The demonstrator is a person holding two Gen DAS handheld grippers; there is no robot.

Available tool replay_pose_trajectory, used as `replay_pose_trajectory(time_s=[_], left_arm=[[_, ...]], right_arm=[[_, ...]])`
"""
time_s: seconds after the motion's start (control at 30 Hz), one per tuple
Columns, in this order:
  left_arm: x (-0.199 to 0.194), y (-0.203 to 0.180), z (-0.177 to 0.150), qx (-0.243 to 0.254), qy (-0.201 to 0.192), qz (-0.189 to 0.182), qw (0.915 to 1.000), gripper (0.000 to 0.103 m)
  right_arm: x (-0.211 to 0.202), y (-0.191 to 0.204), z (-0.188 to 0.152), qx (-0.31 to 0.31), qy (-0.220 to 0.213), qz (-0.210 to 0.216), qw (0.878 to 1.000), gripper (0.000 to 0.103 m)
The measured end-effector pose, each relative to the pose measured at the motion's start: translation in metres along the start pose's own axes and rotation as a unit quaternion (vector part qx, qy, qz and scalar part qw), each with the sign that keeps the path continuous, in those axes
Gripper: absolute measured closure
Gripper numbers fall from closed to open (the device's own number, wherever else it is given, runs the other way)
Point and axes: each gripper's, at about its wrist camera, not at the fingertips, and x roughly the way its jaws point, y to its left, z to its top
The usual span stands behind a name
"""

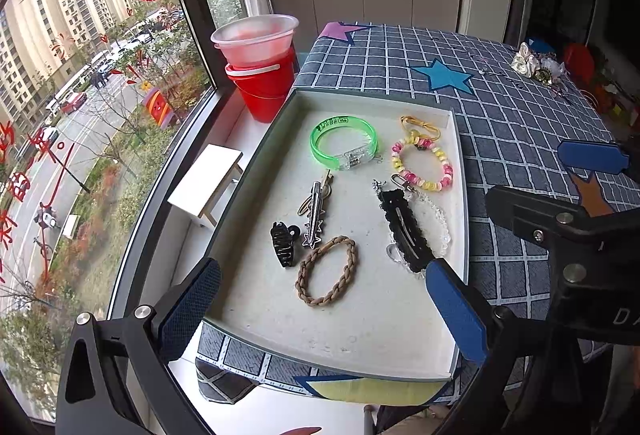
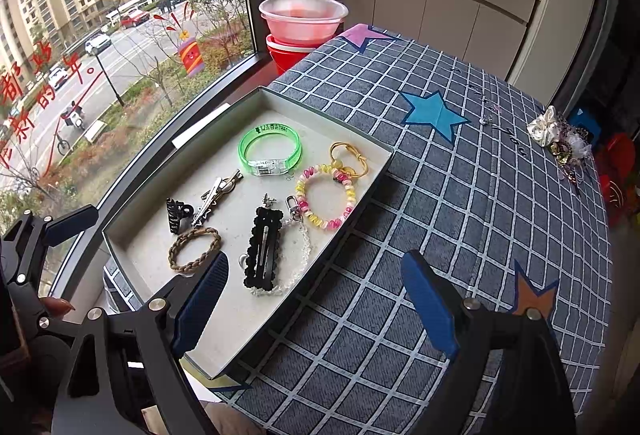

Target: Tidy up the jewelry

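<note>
On the checked blue tablecloth [image 2: 460, 195], close to the window, a shallow grey tray [image 1: 460, 203] lies with its pale floor facing up, and all the sorted jewelry sits inside it. Behind the tray's far corner, on the sill, a red bucket [image 1: 262, 91] carries a clear plastic bowl [image 1: 256, 35] on top. Well apart from the tray, at the table's far right edge, a heap of unsorted jewelry [image 2: 558, 139] waits (a cream fabric piece shows among it, the rest too tangled to tell).

Both tongs hang above the near end of the tray, empty. The left gripper [image 1: 320, 299] has its jaws spread wide, with nothing between the pads. The right gripper [image 2: 316, 295] is likewise wide apart and holds nothing, one finger over the tray, the other over the cloth.

Inside the tray, a green bangle [image 1: 344, 145] lies at the far end, a pink and yellow bead bracelet [image 1: 424, 165] just beside it. Nearer, a black snap clip [image 1: 406, 227] lies over a clear bead chain; a braided brown hair tie [image 1: 326, 271] rests near a black claw clip [image 1: 282, 243].
</note>
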Motion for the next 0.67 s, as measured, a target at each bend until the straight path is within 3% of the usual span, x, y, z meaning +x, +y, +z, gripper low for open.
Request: replay_pose_trajectory(time_s=[0.67], left_arm=[[0.004, 0.0003, 0.0013, -0.003, 0.005, 0.004, 1.0, 0.0]], right_arm=[[0.0046, 0.0042, -0.0029, -0.002, 0.004, 0.007, 1.0, 0.013]])
